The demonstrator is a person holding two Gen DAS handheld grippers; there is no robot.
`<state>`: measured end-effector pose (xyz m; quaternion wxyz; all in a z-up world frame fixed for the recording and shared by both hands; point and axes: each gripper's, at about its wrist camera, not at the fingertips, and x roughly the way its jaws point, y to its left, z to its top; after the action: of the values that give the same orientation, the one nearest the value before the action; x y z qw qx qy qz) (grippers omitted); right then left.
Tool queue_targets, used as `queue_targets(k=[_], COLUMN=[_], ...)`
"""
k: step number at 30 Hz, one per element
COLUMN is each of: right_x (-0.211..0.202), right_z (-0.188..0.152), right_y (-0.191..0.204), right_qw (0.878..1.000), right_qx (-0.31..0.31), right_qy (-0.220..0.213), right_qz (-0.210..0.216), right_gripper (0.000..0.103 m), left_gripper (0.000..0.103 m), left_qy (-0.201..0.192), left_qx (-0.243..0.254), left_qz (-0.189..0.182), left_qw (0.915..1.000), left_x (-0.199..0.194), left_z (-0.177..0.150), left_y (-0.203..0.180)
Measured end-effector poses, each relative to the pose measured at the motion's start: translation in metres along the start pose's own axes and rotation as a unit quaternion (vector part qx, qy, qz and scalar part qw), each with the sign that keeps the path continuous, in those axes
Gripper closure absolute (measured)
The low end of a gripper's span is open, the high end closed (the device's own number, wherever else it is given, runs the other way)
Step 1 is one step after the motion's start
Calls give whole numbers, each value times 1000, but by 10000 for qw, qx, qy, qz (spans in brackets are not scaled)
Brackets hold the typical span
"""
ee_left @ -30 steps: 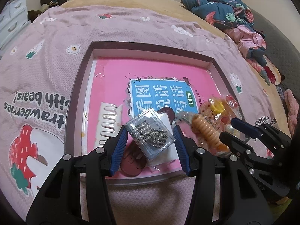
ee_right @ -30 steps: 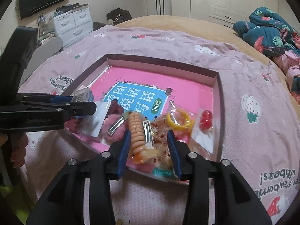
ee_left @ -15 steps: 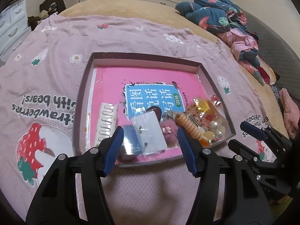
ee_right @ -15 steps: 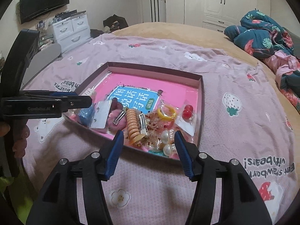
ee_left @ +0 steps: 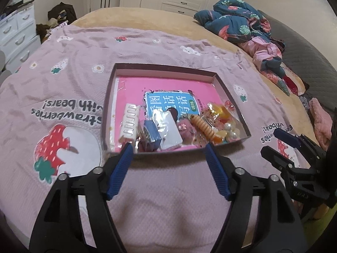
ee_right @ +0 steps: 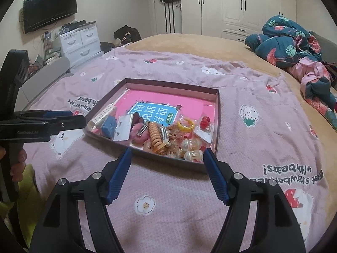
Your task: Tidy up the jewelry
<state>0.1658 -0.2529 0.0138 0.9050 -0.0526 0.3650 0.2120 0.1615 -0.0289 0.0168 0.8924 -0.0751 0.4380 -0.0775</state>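
Two grippers hover empty just short of the jewelry tray's near rim.

Both the left gripper (ee_left: 168, 146) and right gripper (ee_right: 167, 151) angle downward over the pink bedspread (ee_left: 172, 189), jaws opening with nothing between them. Beyond their tips, the tray (ee_right: 218, 105) holds a white comb (ee_left: 129, 123), blue box (ee_left: 151, 132), spiral hair tie (ee_right: 155, 137), yellow ring (ee_right: 185, 125) and pearl beads (ee_right: 190, 147), crowded along its near side.

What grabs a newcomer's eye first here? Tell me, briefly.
The shallow box on the lilac strawberry blanket, its floor bright pink, with hair clips and trinkets heaped along its near edge. An orange spiral hair tie stands out among them. Both blue-padded tongs, left and right, hang empty before the box, jaws opening.
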Motion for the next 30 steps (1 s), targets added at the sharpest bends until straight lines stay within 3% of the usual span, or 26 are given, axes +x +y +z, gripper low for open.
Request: queue_targets(k=[2,4,11,14,17,30], right_x=[-5,-9,-22,-28,-35,-40], right_z=[-2,-5,-16,-21,-25,-48], right_y=[3,6,13,16,18,24], right_qw=[10000,9999,9998,9995,9991,9981], right_qx=[-19,-22,16,36,96,297], right_qy=[-16,-58,-101,-163,-253,-223], right_qz=[-26,-81,-162,-285,-328,-488], right_gripper=[31,20,19,11,9,7], left_gripper=[38,32,23,17,10,9], left_qy=[-27,-51,-150,-185,-231,-265], left_qx=[-10,-19,-60,-56,-71,23], left_qz=[-4,8,9,40,6,260], left_qw=[10000,10000,9999,9998,9997,9993], left_x=[-6,-11,-27,-33,-38,-42], left_z=[-6,-11,-27,-34,-40,-64], left_y=[1,2,4,5,6,5])
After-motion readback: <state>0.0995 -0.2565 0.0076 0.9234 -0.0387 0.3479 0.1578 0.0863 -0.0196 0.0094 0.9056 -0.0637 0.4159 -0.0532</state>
